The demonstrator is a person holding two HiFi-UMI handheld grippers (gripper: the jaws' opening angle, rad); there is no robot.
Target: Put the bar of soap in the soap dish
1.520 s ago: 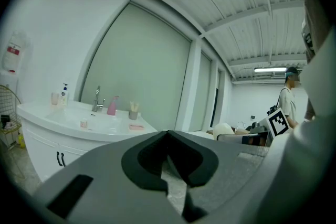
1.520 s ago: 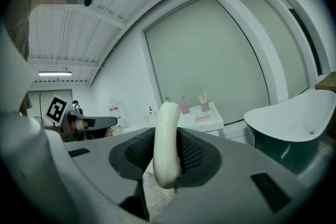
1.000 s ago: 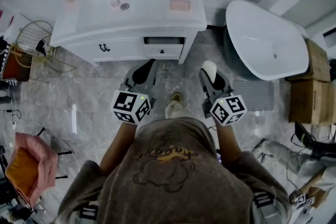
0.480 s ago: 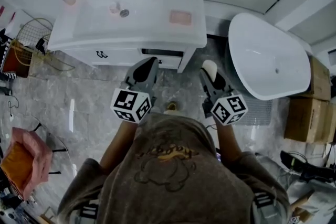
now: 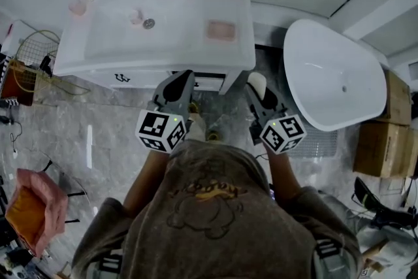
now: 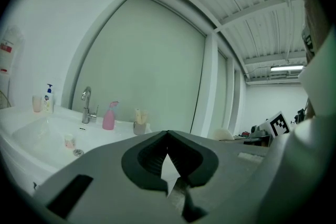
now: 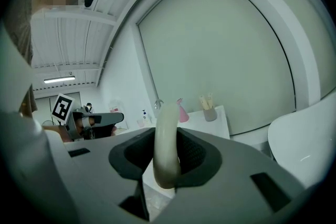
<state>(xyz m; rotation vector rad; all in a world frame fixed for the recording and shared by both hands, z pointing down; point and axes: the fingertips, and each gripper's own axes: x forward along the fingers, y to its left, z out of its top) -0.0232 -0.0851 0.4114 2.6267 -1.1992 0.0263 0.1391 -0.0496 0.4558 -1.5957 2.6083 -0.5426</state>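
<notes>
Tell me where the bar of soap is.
Head view, right side: the bar of soap is held by the right gripper, just short of the white vanity.

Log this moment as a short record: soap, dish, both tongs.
soap: pale bar of soap, held on edge in the right tongs
left: left tongs shut, nothing between them
dish: pink soap dish on the white vanity top, right of the basin
task state: soap not yet in the dish, both tongs short of the vanity
</notes>
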